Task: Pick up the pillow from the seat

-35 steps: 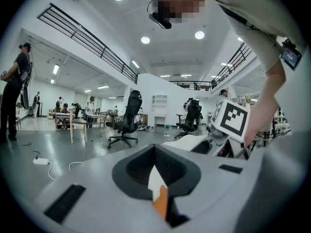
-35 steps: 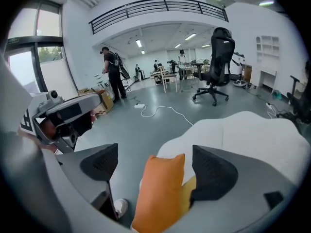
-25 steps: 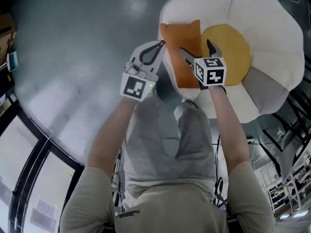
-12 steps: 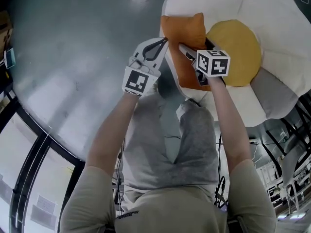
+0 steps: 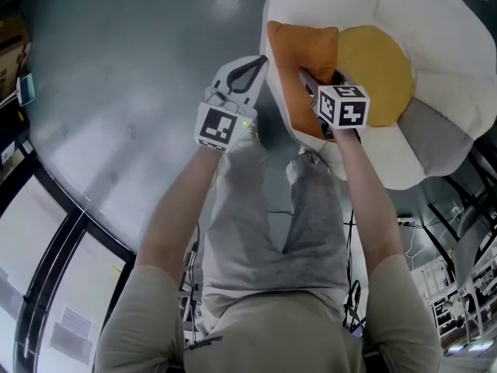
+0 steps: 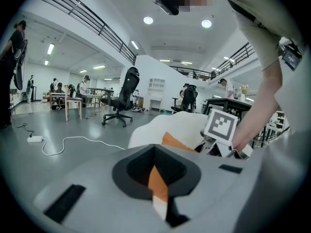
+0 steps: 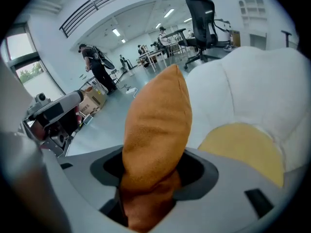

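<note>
Right tool (image 5: 321, 84) jaws just closing on pillow (image 5: 299, 57), orange, plump, pinched at edge

An orange pillow (image 5: 299, 53) stands on edge, its lower end bunched between the jaws of the right gripper (image 5: 322, 80), which have just been closing on it. It sits at the left side of a white seat (image 5: 435, 22) (round yellow centre).

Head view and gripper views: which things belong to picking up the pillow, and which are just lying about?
Job in hand:
orange pillow
white egg-shaped seat under it
right gripper, whose jaws have just been closing and now pinch the pillow
left gripper, shut, beside the pillow

Lying about:
black office chair
white floor cable
cardboard box
</note>
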